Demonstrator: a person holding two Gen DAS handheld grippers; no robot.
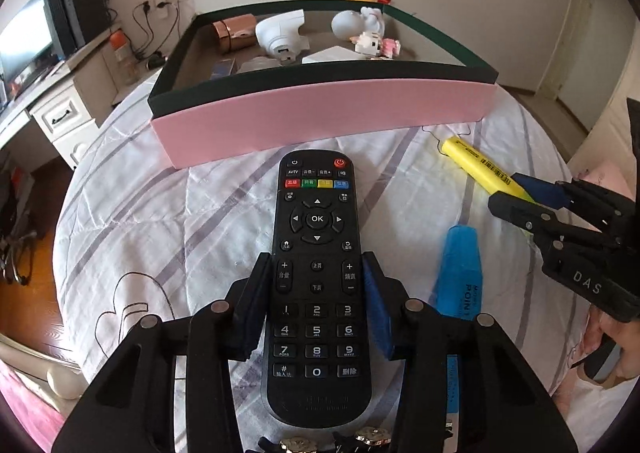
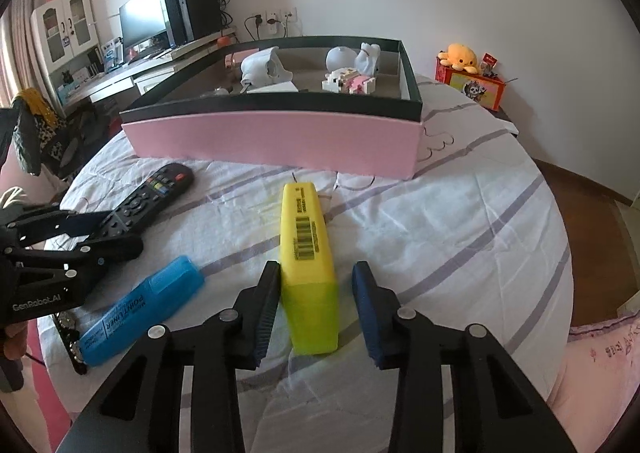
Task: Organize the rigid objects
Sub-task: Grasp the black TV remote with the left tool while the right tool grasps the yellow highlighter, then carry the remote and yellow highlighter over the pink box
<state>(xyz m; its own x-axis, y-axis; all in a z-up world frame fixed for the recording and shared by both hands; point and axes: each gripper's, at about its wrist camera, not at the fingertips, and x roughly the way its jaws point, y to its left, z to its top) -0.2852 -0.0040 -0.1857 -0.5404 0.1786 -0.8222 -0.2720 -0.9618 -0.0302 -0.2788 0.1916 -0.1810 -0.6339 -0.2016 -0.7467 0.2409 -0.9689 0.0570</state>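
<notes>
A black TV remote [image 1: 317, 285] lies on the bed sheet, and my left gripper [image 1: 318, 273] has its fingers against both long sides of it. The remote also shows in the right wrist view [image 2: 148, 197]. A yellow highlighter [image 2: 308, 253] lies between the fingers of my right gripper [image 2: 316, 285]; the left finger touches it and a gap stays on the right side. A blue highlighter [image 2: 140, 311] lies between the two grippers, also seen in the left wrist view [image 1: 460, 273]. The pink box with a dark green rim [image 1: 320, 121] stands behind.
The box [image 2: 276, 141] holds a white camera-like device [image 1: 280, 35], a white figure [image 1: 360, 23], a small block toy [image 1: 374, 45] and a rose-gold cylinder [image 1: 234, 31]. A desk with a monitor [image 2: 144, 23] stands on the left. A plush toy on a red box [image 2: 460, 57] sits at right.
</notes>
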